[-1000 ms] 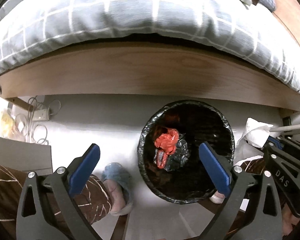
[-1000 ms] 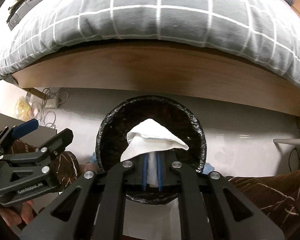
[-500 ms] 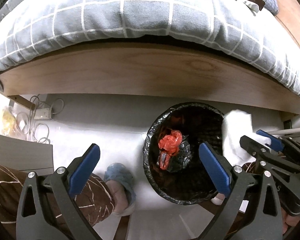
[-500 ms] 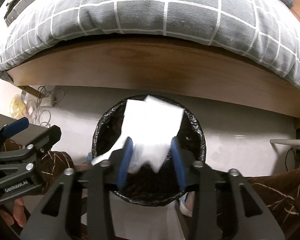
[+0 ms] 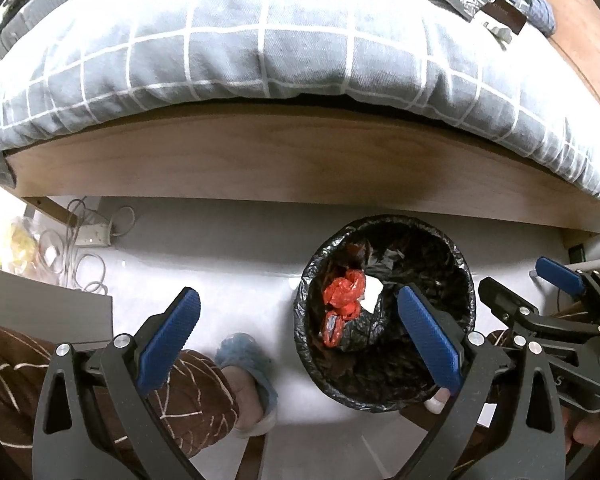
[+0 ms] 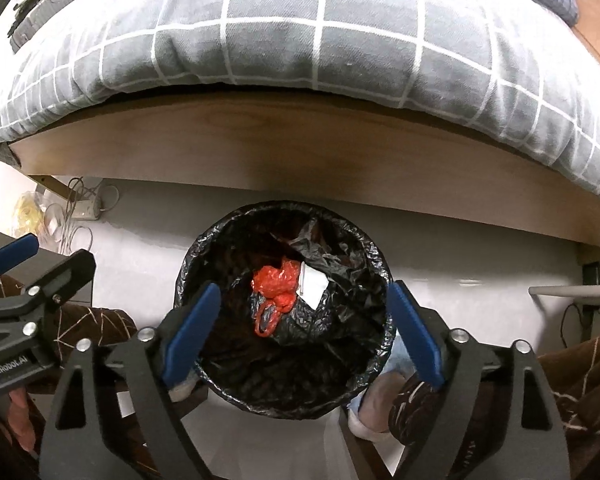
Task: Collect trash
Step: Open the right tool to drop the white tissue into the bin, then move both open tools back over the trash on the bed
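Observation:
A round bin with a black liner (image 6: pixel 204 248) stands on the white floor below the bed; it also shows in the left wrist view (image 5: pixel 312 272). Inside lie a crumpled red plastic bag (image 6: pixel 278 284) and the white tissue (image 6: pixel 312 286), partly under a liner fold; both also show in the left wrist view, the red bag (image 5: pixel 344 292) and the tissue (image 5: pixel 372 294). My right gripper (image 6: pixel 302 328) is open and empty right above the bin. My left gripper (image 5: pixel 298 336) is open and empty, left of the bin. The right gripper shows in the left wrist view (image 5: pixel 520 284).
A wooden bed frame (image 6: pixel 300 148) with a grey checked duvet (image 6: pixel 300 32) hangs over the far side. A power strip with coiled cables (image 5: pixel 88 240) lies at far left. The person's slippered feet (image 5: pixel 248 364) and brown trouser legs flank the bin.
My right gripper opened above the bin and the white tissue dropped out of it into the bin beside the red bag. The left gripper stayed open.

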The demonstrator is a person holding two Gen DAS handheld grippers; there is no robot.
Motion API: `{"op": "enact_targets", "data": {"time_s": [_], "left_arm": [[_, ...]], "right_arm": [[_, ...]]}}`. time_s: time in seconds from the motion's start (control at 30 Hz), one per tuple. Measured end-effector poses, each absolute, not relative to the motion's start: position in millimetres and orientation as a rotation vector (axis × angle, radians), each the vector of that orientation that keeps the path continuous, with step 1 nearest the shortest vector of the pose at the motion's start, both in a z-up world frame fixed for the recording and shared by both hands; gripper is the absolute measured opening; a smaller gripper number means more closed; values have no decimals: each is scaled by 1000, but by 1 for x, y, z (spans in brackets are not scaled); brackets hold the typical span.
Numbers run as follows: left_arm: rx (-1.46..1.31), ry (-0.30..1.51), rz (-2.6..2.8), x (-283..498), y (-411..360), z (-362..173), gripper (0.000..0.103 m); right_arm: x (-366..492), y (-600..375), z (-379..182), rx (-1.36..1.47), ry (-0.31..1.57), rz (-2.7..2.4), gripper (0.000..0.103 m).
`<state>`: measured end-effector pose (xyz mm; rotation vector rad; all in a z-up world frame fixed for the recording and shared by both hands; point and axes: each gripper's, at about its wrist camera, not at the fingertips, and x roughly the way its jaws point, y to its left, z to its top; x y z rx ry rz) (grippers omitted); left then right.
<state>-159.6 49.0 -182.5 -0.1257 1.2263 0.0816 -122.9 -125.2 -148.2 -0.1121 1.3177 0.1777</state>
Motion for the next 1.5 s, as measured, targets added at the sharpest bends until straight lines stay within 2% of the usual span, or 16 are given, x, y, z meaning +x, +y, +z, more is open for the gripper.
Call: {"op": "enact_targets", "data": {"time_s": [0.37,0.77,1.17,1.5], "left_arm": [[-119,1155,60,-159,47,-144,97],[-101,1027,42,-119,47,-77,97],[-108,914,73,-35,64,-30,97],[-100,868,60,78,59,-20,97]], "right_arm": [[-116,-141,-110,-75,1202,174,96],[-84,-159,-29,-105,992,138,96],[20,-202,22,-93,875,33,96],[135,-222,28,-24,913,-17,96]]}}
